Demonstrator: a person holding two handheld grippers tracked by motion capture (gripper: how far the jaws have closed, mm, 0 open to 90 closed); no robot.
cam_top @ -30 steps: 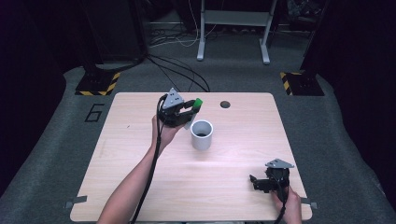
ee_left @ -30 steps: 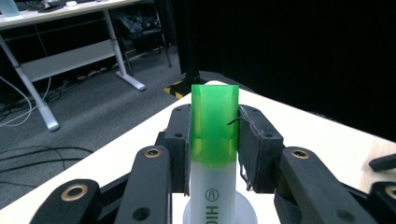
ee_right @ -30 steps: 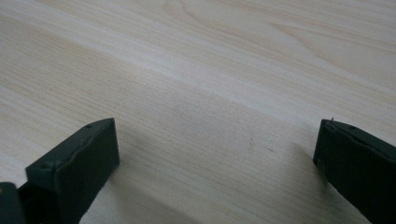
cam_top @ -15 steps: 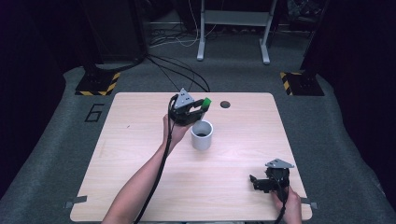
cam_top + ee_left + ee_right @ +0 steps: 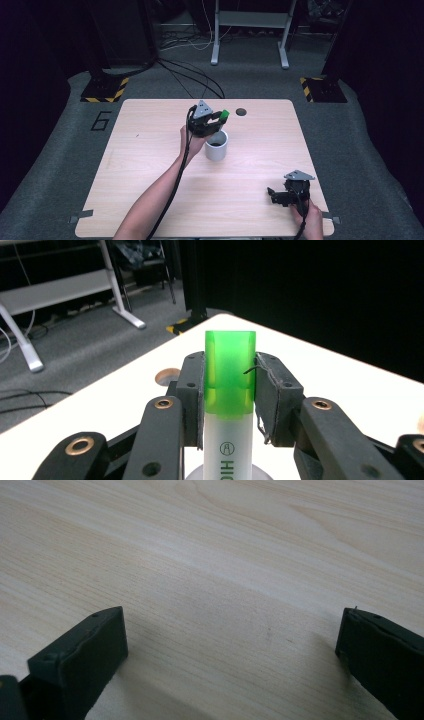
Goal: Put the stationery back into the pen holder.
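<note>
A highlighter (image 5: 229, 390) with a green cap and white barrel sits between the pads of my left gripper (image 5: 229, 385), which is shut on it. In the high view the left gripper (image 5: 216, 125) hovers just behind and over the white cup (image 5: 216, 145) at the table's middle, and the highlighter's green cap (image 5: 224, 114) points toward the far right. My right gripper (image 5: 276, 195) rests near the table's front right corner, open, with only bare wood between its fingers (image 5: 80, 655).
The wooden table (image 5: 150, 150) has a round cable hole (image 5: 241, 111) near its far edge, just right of the left gripper. A metal stand's legs and cables lie on the grey floor beyond the table.
My left gripper has carried the highlighter rightward and down, from left of the cup to just above its far rim. The right gripper has stayed put.
</note>
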